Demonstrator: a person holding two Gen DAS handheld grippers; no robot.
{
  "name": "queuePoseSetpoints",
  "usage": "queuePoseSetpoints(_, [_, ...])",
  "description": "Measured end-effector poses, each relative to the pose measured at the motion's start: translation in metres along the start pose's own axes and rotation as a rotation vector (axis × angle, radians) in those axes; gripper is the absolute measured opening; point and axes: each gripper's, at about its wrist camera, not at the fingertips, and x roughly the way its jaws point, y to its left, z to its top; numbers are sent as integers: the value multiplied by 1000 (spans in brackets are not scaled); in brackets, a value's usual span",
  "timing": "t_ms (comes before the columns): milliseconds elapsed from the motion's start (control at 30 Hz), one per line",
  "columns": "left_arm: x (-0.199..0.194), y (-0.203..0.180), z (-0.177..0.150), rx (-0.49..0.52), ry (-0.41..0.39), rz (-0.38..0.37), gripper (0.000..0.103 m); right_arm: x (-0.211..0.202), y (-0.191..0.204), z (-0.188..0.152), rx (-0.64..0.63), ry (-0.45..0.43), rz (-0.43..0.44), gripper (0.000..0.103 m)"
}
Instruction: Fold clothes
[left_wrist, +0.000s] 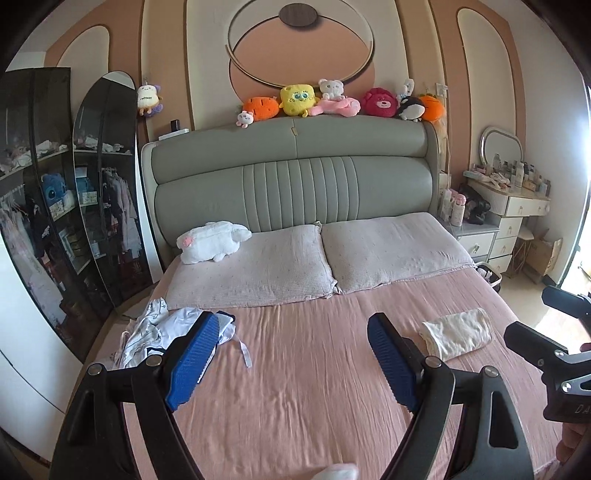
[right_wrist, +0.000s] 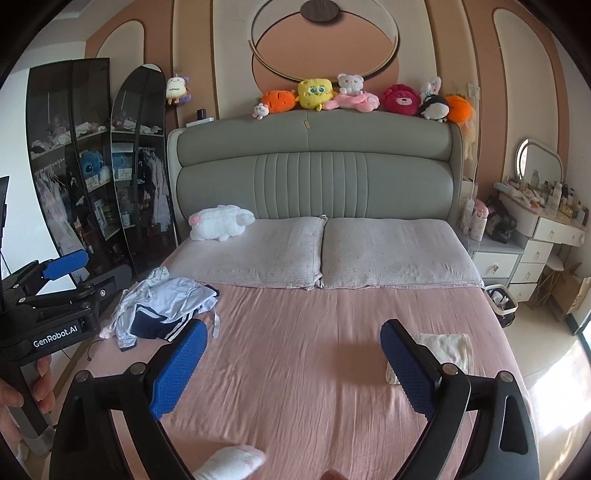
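A crumpled pile of pale blue, white and navy clothes (left_wrist: 162, 332) (right_wrist: 162, 310) lies on the left side of the pink bed sheet (left_wrist: 295, 369) (right_wrist: 295, 369). A folded cream garment (left_wrist: 458, 332) (right_wrist: 450, 347) rests on the right side. My left gripper (left_wrist: 293, 321) hangs open above the sheet, its blue pads (left_wrist: 192, 358) wide apart and nothing between them. The right gripper (right_wrist: 293, 326) is open too, above the middle of the bed and empty. Each gripper shows at the edge of the other's view: the right gripper (left_wrist: 526, 312) and the left gripper (right_wrist: 94, 271), held by a hand (right_wrist: 40, 380).
Two pillows (left_wrist: 391, 251) lie below the grey headboard (left_wrist: 295, 184), with a white plush (left_wrist: 210, 242) on the left one. A dark glass wardrobe (left_wrist: 74, 203) stands left of the bed, a dressing table (left_wrist: 513, 203) and bin (right_wrist: 500, 302) right. Something white and soft (right_wrist: 232, 461) shows at the bottom edge.
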Motion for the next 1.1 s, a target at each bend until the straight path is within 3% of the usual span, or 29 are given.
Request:
queuePoseSetpoints(100, [-20, 14, -6, 24, 6, -1, 83, -8, 13, -2, -3, -1, 0, 95])
queuePoseSetpoints(200, [-42, 25, -14, 82, 17, 30, 83, -34, 33, -12, -71, -60, -41, 95])
queuePoseSetpoints(267, [-52, 32, -17, 84, 7, 52, 83, -46, 44, -19, -98, -96, -68, 98])
queuePoseSetpoints(367, [-55, 36, -27, 57, 2, 63, 83, -51, 48, -31, -50, -107, -39, 102])
queuePoseSetpoints(533, [-45, 26, -72, -9, -20, -9, 83, -50, 49, -66, 5, -136, -61, 102])
queuePoseSetpoints(700, [-42, 16, -116, -83, -35, -76, 83, -37, 29, -104, 96, -77, -179, 102])
queuePoseSetpoints(767, [-46, 19, -132, -112, -52, -70, 83, -32, 22, -116, 116, -39, -195, 102])
queuePoseSetpoints(867, [-54, 24, -152, -140, -72, -24, 84, -29, 17, -133, 111, -6, -203, 103])
queuePoseSetpoints(1000, [-54, 32, -168, -173, -52, -49, 93, -22, 15, -149, 122, 41, -170, 103])
queuePoseSetpoints(1100, [-54, 36, -173, -181, -62, -33, 93, -10, 17, -156, 124, 87, -129, 103])
